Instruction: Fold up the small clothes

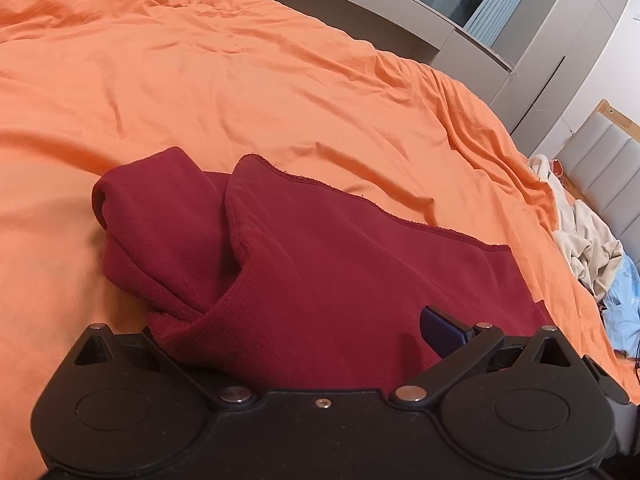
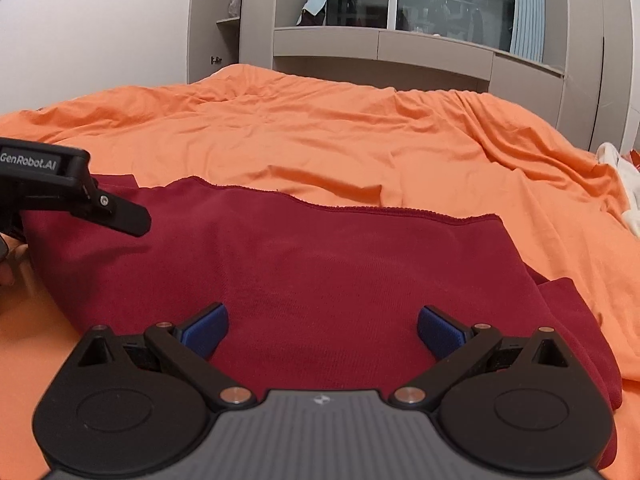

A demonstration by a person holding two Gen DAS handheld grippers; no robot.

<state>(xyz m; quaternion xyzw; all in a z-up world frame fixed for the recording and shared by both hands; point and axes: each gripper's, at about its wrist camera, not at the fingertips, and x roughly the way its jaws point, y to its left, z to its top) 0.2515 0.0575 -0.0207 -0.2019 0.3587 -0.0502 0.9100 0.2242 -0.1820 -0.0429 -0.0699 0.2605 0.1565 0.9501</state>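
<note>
A dark red knit garment (image 1: 340, 260) lies on the orange bed sheet (image 1: 240, 92), its raw hem toward the far side and a sleeve (image 1: 152, 216) bunched and folded over at the left. My left gripper (image 1: 320, 332) is open at the garment's near edge. Its right blue pad (image 1: 440, 330) shows, while red cloth drapes over and hides the left finger. In the right wrist view the same garment (image 2: 320, 248) lies mostly flat. My right gripper (image 2: 323, 332) stands open just above it, with both blue pads (image 2: 208, 332) bare. The left gripper (image 2: 120, 216) reaches in over the garment's left side.
A heap of cream clothes (image 1: 588, 248) and a light blue piece (image 1: 624, 300) lie at the bed's right edge, by a padded headboard (image 1: 600, 168). Grey cabinets and a window (image 2: 440, 12) stand beyond the bed. Wrinkled orange sheet (image 2: 320, 136) stretches past the garment.
</note>
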